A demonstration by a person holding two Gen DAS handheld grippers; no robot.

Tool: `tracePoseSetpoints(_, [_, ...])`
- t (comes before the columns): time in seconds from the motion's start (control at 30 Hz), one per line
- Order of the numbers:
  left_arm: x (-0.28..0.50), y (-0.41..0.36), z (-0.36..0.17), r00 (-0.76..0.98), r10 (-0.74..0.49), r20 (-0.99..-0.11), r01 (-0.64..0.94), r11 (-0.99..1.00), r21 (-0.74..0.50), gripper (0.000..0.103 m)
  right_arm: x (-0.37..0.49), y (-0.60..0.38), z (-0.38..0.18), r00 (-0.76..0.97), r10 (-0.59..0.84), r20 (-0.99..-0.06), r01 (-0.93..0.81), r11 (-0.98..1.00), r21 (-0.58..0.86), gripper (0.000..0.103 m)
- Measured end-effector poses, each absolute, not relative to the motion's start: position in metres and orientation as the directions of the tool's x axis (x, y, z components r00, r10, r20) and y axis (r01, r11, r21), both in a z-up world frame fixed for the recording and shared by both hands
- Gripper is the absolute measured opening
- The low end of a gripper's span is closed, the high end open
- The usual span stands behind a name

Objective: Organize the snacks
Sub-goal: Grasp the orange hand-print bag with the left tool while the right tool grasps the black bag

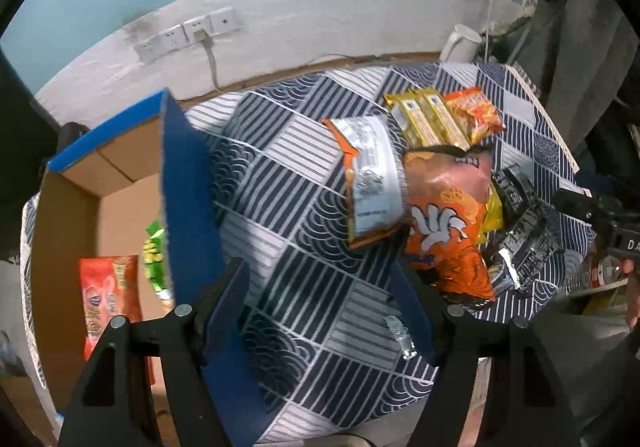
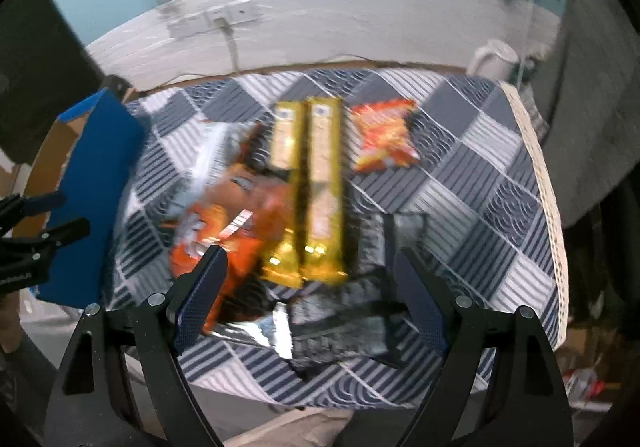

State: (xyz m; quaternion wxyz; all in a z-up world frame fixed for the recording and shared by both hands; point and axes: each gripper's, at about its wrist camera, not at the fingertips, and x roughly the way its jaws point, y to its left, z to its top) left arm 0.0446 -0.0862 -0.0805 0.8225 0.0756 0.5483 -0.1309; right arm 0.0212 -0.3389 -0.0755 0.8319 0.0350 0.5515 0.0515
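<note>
A table with a dark blue and white patterned cloth (image 1: 280, 183) fills both views, and behind it is a white wall (image 1: 280, 15) with a row of white plug sockets (image 1: 188, 35) and a blue-green part higher up. A white jug (image 2: 494, 57) stands at the far right corner of the table. The left gripper (image 1: 320, 311) has its jaws wide apart with only the cloth between them. To the left of its jaws sits a brown cardboard box with a blue edge (image 1: 188, 183), and inside it lie a red snack bag (image 1: 110, 299) and a green snack bag (image 1: 154, 251). Ahead and to the right of those jaws is the pile of snacks: a silver and orange packet (image 1: 370, 183) lying next to a big orange chip bag (image 1: 444, 215), two long gold bars (image 1: 428, 119) side by side, a small red and orange bag (image 1: 474, 113) just past them, and a black and silver packet (image 1: 520, 223) on the right. The right gripper (image 2: 312, 287) also has its jaws wide apart, holding nothing. The gold bars and the black and silver packet lie between and just ahead of its jaws, and the orange bag is by the left jaw. This view is blurry.
</note>
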Motion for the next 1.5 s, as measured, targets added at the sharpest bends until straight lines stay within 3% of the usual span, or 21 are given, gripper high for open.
tracePoseSetpoints(0.37, [0.052, -0.128, -0.093, 0.340, -0.146, -0.929, 0.367, 0.930, -0.012, 0.074, 0.034, -0.391, -0.113, 0.313, 0.060, -0.948, 0.052, 0.995, 0.081, 0.085])
tracePoseSetpoints(0.6, [0.065, -0.138, -0.112, 0.287, -0.162, -0.944, 0.368, 0.929, -0.048, 0.074, 0.052, -0.396, -0.141, 0.269, 0.119, -0.956, 0.035, 0.991, 0.133, 0.085])
tracePoseSetpoints(1.07, [0.083, -0.152, -0.130, 0.234, -0.209, -0.950, 0.360, 0.926, -0.115, 0.078, 0.068, -0.396, -0.186, 0.181, 0.106, -0.978, -0.011, 0.994, 0.106, 0.085])
tracePoseSetpoints(1.27, [0.086, -0.156, -0.126, 0.212, -0.244, -0.946, 0.342, 0.926, -0.162, 0.078, 0.076, -0.429, -0.185, 0.191, 0.074, -0.979, 0.042, 0.996, 0.083, 0.075])
tracePoseSetpoints(1.5, [0.080, -0.180, -0.133, 0.180, -0.249, -0.952, 0.384, 0.908, -0.165, 0.078, 0.074, -0.459, -0.185, 0.204, 0.069, -0.976, 0.108, 0.990, 0.093, 0.076])
